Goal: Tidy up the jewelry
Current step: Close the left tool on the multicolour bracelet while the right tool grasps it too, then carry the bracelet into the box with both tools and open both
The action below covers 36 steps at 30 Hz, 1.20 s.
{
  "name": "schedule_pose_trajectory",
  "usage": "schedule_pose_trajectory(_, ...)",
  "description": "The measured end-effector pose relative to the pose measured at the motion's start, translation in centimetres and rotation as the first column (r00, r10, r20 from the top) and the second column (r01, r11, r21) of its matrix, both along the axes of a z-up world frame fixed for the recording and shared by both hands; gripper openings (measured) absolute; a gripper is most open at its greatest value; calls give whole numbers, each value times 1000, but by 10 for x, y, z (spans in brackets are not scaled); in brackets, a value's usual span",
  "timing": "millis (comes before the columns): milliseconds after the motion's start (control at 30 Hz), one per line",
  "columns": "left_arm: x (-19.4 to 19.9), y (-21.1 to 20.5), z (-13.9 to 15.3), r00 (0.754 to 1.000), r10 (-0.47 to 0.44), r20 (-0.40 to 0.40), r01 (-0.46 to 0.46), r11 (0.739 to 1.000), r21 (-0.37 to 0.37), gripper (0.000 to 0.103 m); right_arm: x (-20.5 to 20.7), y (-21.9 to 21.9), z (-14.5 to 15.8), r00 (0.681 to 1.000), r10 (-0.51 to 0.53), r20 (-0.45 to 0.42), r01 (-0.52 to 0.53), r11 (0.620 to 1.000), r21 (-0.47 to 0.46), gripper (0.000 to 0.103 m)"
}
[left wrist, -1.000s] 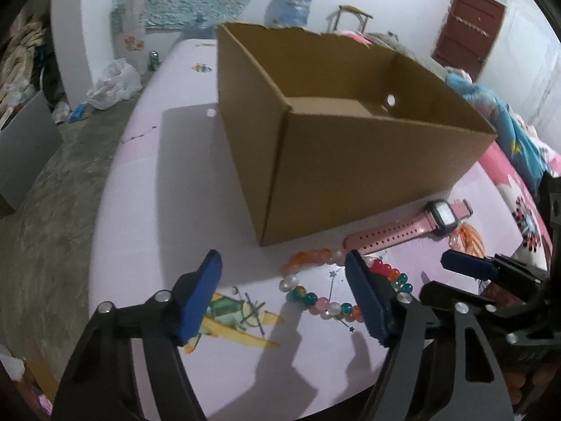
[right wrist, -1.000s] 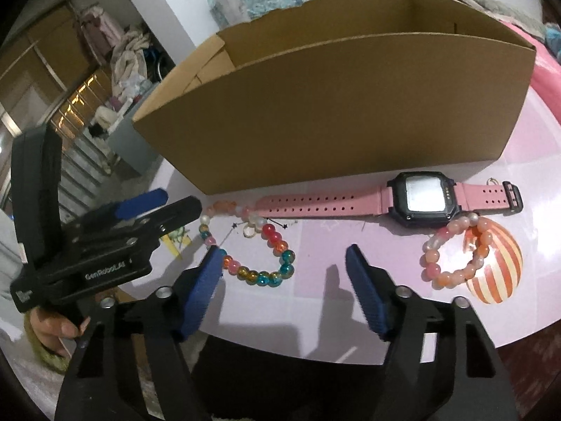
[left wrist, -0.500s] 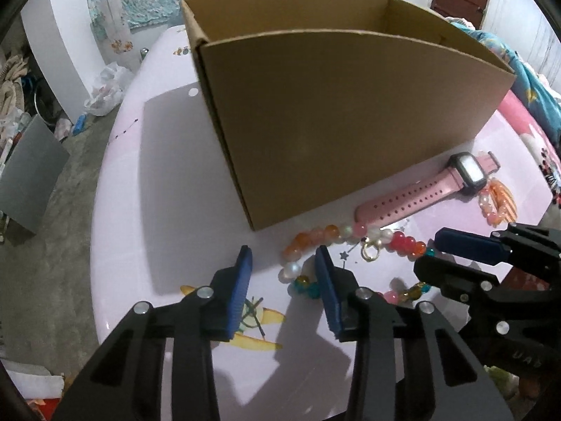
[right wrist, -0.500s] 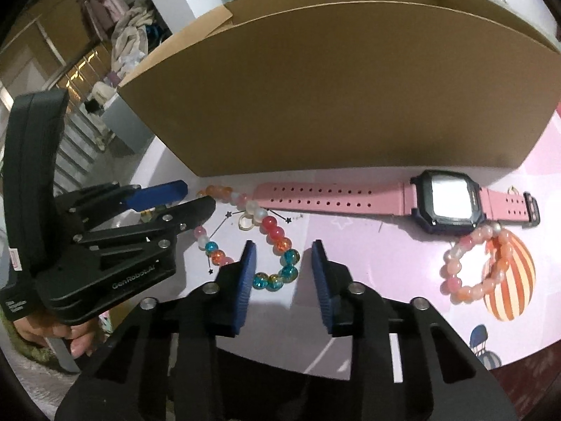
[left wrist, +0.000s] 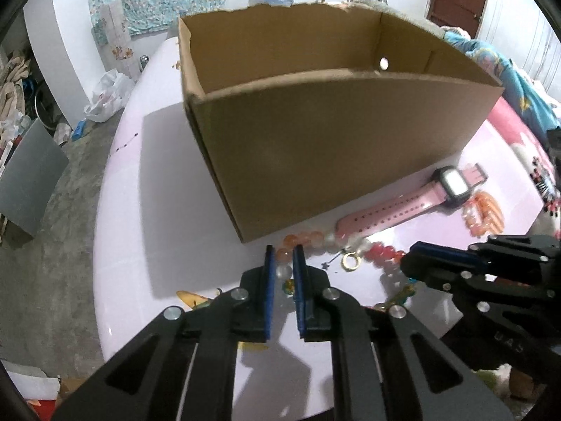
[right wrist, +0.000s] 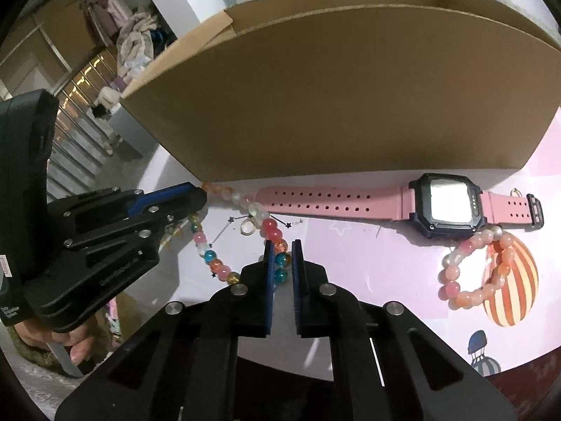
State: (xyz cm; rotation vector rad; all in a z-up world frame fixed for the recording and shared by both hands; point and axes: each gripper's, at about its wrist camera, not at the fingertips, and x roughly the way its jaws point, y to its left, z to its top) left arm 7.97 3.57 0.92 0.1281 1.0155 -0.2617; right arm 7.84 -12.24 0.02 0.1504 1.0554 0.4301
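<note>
Both hand-held grippers closing on multicoloured bead bracelet (right wrist: 271, 235): left hand-held gripper (left wrist: 283, 256) and right hand-held gripper (right wrist: 283, 251) each with beads between pads, by desk's (left wrist: 168, 210) near edge.

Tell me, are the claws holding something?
Yes. Both claws are closing on the colourful bracelet: the left claw on its pale beads by the box, the right claw on its orange and blue beads.

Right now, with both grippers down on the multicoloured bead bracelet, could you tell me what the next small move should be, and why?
Probably lift both grippers together, slowly, toward the cardboard box. The left gripper and right gripper are each closing on beads of the bracelet, at opposite sides of the loop. The bracelet lies on the table right against the box's near wall, so it has to rise before it can clear the rim.
</note>
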Motion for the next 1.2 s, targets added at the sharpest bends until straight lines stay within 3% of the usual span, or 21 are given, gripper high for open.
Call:
schedule_pose_trajectory(333, -24, 0, 51, 998, -26, 60, 31, 996, -80, 9, -15, -25, 26, 998, -11, 68, 8, 999, 48, 7)
schedule_pose_trajectory(633, -33, -18, 143, 968, -87, 236, 130, 976, -173, 9, -30, -54, 101, 974, -22, 227, 1, 996, 92, 7)
schedule_pose_trajectory(800, -2, -23, 183, 939, -64, 339, 129, 977, -172, 9, 16, -50, 143, 956, 24, 293, -61, 991, 119, 7)
schedule_pose_trajectory(967, 62, -22, 175, 960, -17, 280, 62, 987, -150, 9, 101, -35, 133, 983, 92, 157, -117, 980, 161, 7)
schedule_pose_trajectory(1100, 115, -21, 144, 983, 9, 181, 11, 994, -110, 9, 168, -19, 90, 990, 135, -36, -126, 975, 181, 7)
schedule_pose_trajectory(1200, 153, -19, 111, 997, 26, 73, -21, 997, -75, 9, 208, -9, 57, 971, 145, -189, -108, 975, 194, 7)
